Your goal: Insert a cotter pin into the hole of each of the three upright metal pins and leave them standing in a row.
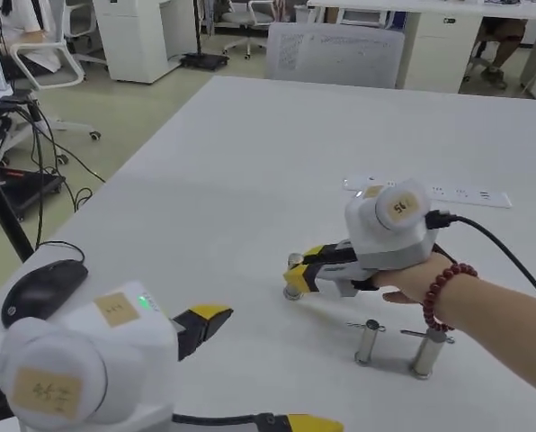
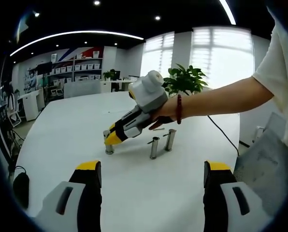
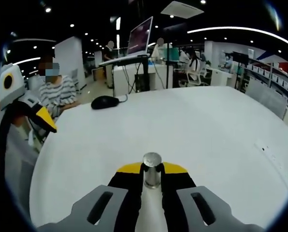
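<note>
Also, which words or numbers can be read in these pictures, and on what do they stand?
Nothing reads surely.
Round sticker on the right tool: handwritten marks, too blurred.
Small sticker and large sticker on the left tool: handwritten marks, too blurred.

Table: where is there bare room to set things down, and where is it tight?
Bare: the wide stretch of table between the mouse and the power strip, up to the far edge. Crowded: near the right gripper, shut on a metal pin, beside two standing pins.
</note>
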Available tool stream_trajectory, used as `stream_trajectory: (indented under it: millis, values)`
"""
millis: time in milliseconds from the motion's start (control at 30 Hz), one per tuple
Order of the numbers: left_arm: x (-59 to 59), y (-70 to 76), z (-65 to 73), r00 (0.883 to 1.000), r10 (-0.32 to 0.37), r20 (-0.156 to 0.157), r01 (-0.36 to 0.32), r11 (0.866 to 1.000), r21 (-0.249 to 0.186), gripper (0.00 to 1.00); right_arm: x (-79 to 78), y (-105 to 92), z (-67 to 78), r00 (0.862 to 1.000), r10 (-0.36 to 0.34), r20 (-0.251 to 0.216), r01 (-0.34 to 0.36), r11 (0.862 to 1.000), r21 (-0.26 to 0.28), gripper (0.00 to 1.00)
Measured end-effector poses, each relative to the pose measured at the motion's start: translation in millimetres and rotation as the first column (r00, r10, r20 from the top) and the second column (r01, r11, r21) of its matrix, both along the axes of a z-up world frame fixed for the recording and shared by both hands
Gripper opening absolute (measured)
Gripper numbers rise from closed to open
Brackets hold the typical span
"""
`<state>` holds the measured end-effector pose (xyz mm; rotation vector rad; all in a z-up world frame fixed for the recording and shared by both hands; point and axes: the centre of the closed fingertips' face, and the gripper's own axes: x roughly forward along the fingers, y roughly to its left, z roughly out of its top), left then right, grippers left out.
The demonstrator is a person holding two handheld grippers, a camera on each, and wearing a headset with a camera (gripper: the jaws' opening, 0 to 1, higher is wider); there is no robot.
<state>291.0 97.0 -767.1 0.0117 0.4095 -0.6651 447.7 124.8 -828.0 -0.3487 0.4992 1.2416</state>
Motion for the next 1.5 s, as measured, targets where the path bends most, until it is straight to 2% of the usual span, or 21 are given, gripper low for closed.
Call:
stream_trajectory:
  millis: [367,500,567,967,1500]
  values:
    - [-0.3,0.6,0.7,1.0,0.002,0.002,-0.002,1.0,-0.003,0.87,-2.9,-0.1,-0.2,1.0,-0.007,0.011,0.007,1.0,-0.021,0.14]
    - [-0.4,1.2,0.9,1.0,0.005,0.001,-0.005,1.0,-0.004,0.86,-8.1,3.3,0.5,0.999,0.014,0.047,-0.011,0.999,-0.049,0.13]
    - [-0.5,1.8,1.1,1.0,0.006,0.002,-0.006,1.0,-0.003,0.86,-10.2,4.9,0.6,0.999,0.017,0.049,-0.015,0.999,-0.051,0.13]
    - [-1.6,5.7,4.2,1.0,0.02,0.011,-0.02,1.0,0.001,0.86,-28.2,7.1,5.7,0.999,0.031,0.039,-0.029,0.999,-0.044,0.13]
    - [-6.9,-0.8,8.3,1.0,0.014,0.024,-0.014,1.0,-0.007,0.85,-63.5,-6.8,23.0,0.999,0.031,0.038,-0.031,0.999,-0.023,0.13]
